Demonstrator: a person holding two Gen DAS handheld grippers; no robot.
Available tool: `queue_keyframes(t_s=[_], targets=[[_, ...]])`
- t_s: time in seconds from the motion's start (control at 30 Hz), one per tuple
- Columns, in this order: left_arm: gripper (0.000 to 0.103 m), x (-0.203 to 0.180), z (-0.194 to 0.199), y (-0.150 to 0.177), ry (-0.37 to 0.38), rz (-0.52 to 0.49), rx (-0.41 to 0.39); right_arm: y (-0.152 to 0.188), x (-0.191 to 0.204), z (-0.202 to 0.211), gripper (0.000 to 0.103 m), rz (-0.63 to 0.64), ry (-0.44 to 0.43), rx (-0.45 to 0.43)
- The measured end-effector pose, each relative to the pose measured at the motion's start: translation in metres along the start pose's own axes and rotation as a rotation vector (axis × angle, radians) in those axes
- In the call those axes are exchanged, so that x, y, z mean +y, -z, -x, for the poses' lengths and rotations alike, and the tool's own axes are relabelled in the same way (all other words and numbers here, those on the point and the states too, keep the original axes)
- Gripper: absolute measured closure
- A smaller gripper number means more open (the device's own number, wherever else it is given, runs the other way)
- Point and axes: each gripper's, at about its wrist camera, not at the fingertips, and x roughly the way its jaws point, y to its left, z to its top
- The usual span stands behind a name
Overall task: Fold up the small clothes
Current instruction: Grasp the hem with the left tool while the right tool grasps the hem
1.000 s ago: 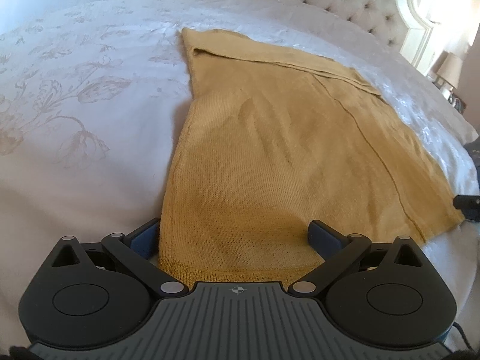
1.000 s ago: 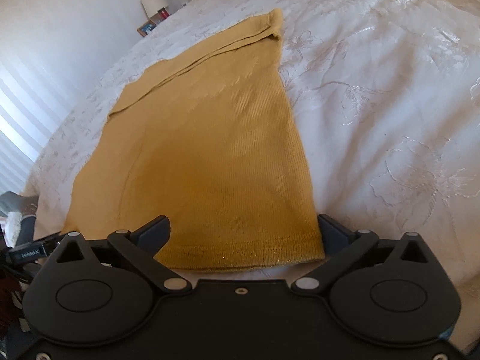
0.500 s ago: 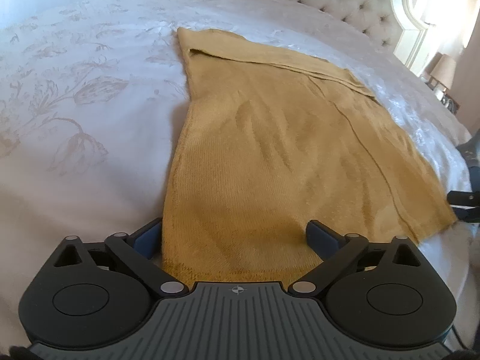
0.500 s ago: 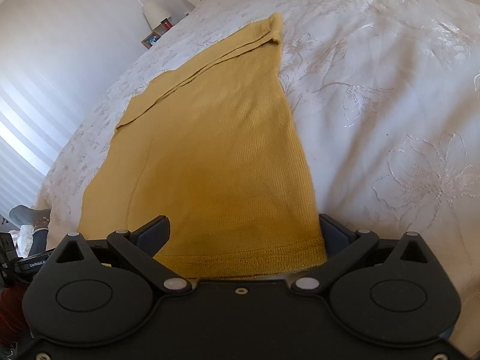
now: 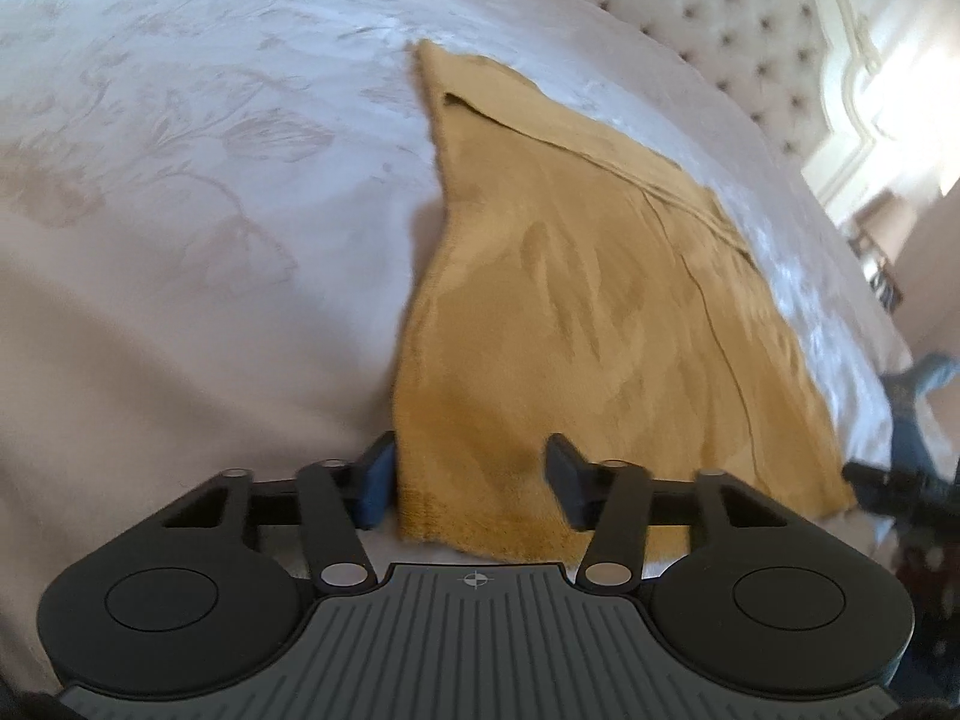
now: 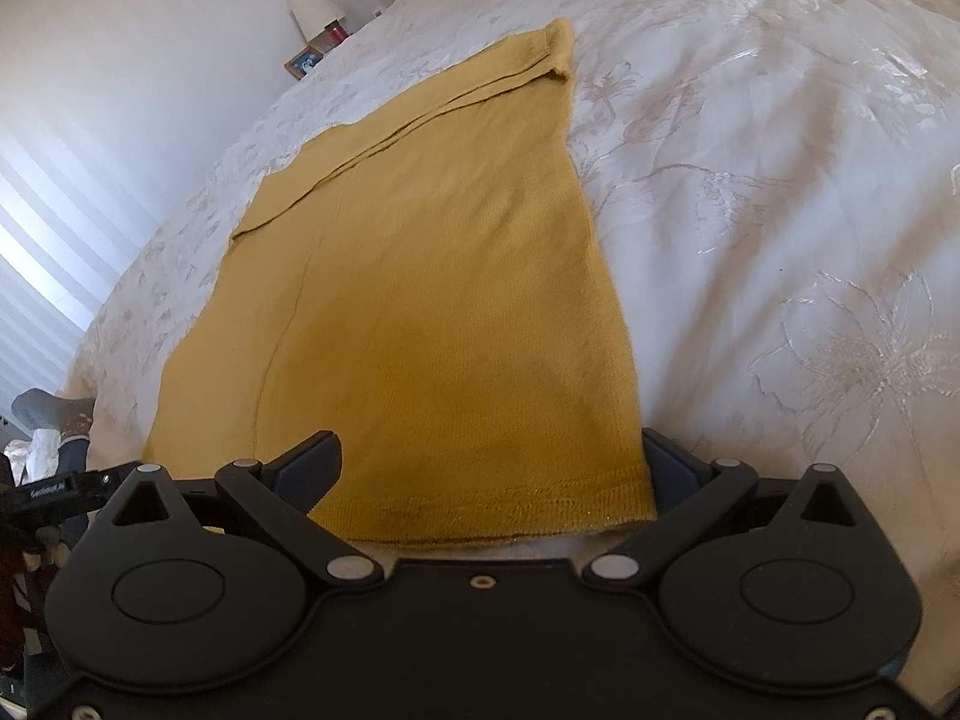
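A mustard-yellow knitted garment (image 5: 588,300) lies flat on the white bedspread (image 5: 180,210), its near hem toward both cameras. My left gripper (image 5: 468,480) straddles the hem's left corner, jaws partly closed with cloth between them and a gap remaining. In the right wrist view the same garment (image 6: 432,300) spreads ahead. My right gripper (image 6: 489,468) is wide open astride the hem's right corner, one finger on the cloth, the other beside its edge.
The embroidered bedspread (image 6: 780,210) extends on all sides. A tufted headboard (image 5: 720,18) stands at the far end. A nightstand with a lamp (image 6: 312,12) stands by the wall. The other gripper's tip (image 5: 888,480) shows at the right edge.
My left gripper's jaws have narrowed around the hem corner, and its view has shifted and blurred. The right gripper has stayed wide open and moved slightly closer along the hem.
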Motion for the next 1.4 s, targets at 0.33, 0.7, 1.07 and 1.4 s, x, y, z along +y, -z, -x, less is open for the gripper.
queue_keyframes(t_s=[0.33, 0.7, 1.07, 1.4], targets=[[0.074, 0.006, -0.004, -0.002, -0.002, 0.006, 0.011, -0.005, -0.012, 0.007, 0.024, -0.101, -0.028, 0.002], [0.094, 0.003, -0.009, -0.003, 0.021, -0.020, 0.008, -0.007, -0.012, 0.003, 0.087, -0.086, 0.028, 0.025], [0.098, -0.005, 0.021, -0.009, 0.128, 0.097, -0.120, -0.028, -0.004, 0.037, 0.089, -0.048, -0.117, -0.128], [0.099, -0.016, 0.026, -0.048, 0.175, 0.125, -0.234, -0.065, -0.012, 0.042, 0.091, -0.091, -0.166, -0.233]])
